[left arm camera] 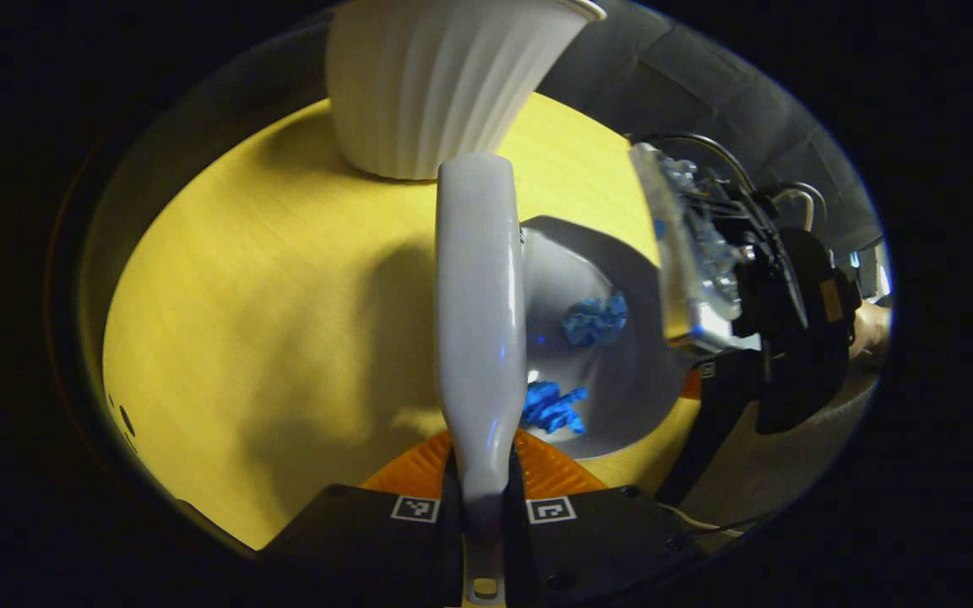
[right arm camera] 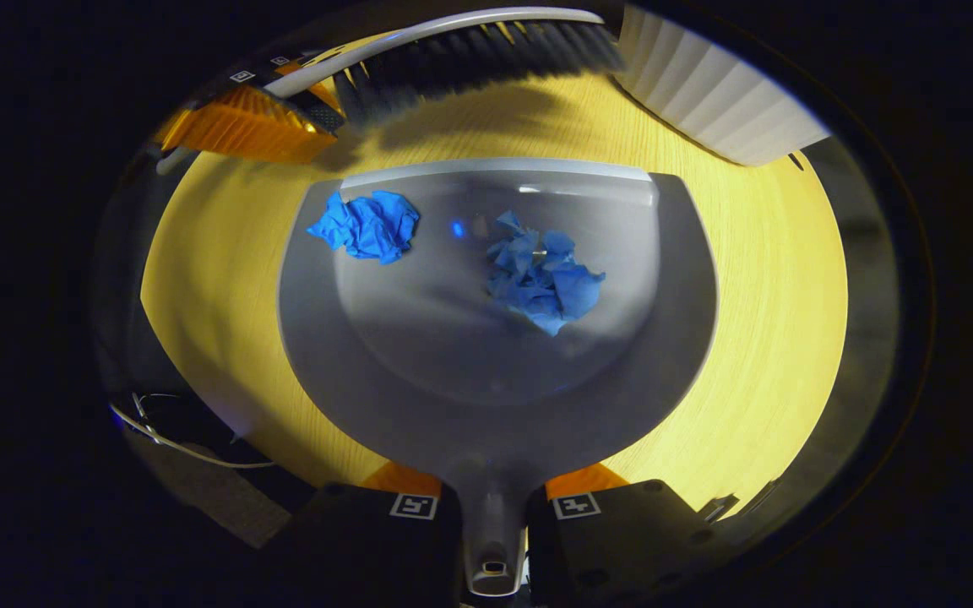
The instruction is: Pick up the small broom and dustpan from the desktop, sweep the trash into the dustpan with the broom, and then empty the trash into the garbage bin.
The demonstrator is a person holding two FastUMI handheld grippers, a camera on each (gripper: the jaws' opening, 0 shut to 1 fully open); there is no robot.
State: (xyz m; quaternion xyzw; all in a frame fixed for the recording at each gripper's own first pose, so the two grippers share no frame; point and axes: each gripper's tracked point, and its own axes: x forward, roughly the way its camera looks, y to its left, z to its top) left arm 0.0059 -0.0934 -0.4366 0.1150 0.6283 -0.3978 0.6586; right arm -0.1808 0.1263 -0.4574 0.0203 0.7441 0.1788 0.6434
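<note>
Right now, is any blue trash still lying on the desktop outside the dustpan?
No. In the right gripper view both blue paper wads lie inside the dustpan, and the desktop around it shows none.

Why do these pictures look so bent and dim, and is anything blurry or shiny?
Left gripper view: fisheye curves the table; the broom casts a dark shadow leftward. Right gripper view: small glare spots on the dustpan; the broom's bristles and white bin smear near the rim.
</note>
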